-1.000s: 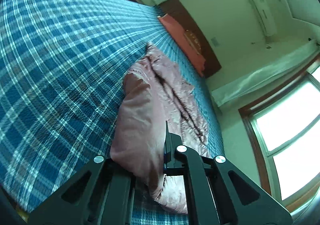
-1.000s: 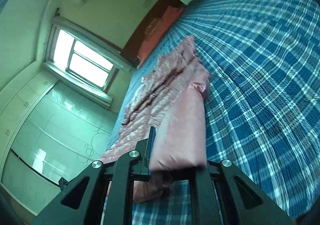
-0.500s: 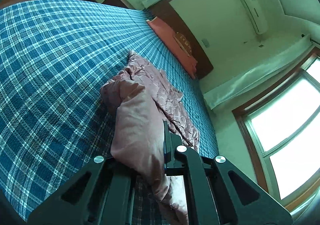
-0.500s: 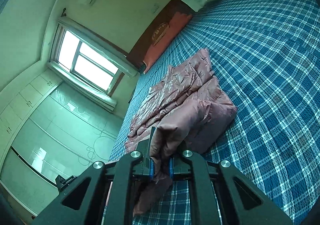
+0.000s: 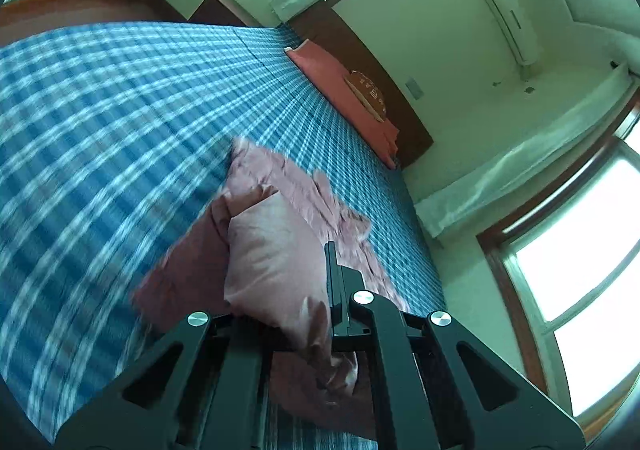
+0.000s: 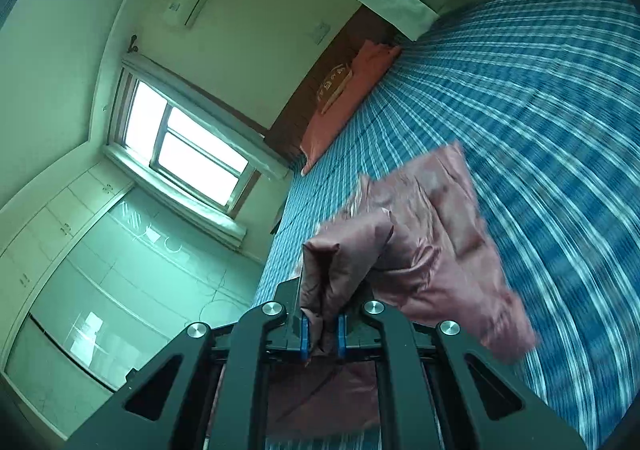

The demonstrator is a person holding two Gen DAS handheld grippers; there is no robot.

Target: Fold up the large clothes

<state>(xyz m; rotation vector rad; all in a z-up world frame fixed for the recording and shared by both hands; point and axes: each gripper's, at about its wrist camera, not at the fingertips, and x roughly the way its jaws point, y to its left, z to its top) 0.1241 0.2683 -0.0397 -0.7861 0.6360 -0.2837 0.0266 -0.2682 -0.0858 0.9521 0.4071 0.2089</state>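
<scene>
A fold of the pink padded garment point(image 6: 432, 246) is being pinched tightly between the blue-padded fingers of the right gripper point(image 6: 322, 324), the jaws being nearly closed on it. The left gripper point(image 5: 294, 290) is being kept wider, with a puffy pink fold filling the gap between its fingers and being held there. The garment is being shown as shiny, quilted and creased, bunched in layers on the blue plaid bedspread point(image 5: 100, 122), with its far part lying on the bed. A red pillow point(image 5: 340, 90) is being seen at the far headboard. Mirrored wardrobe doors point(image 6: 100, 290) are being shown only in the right view.
</scene>
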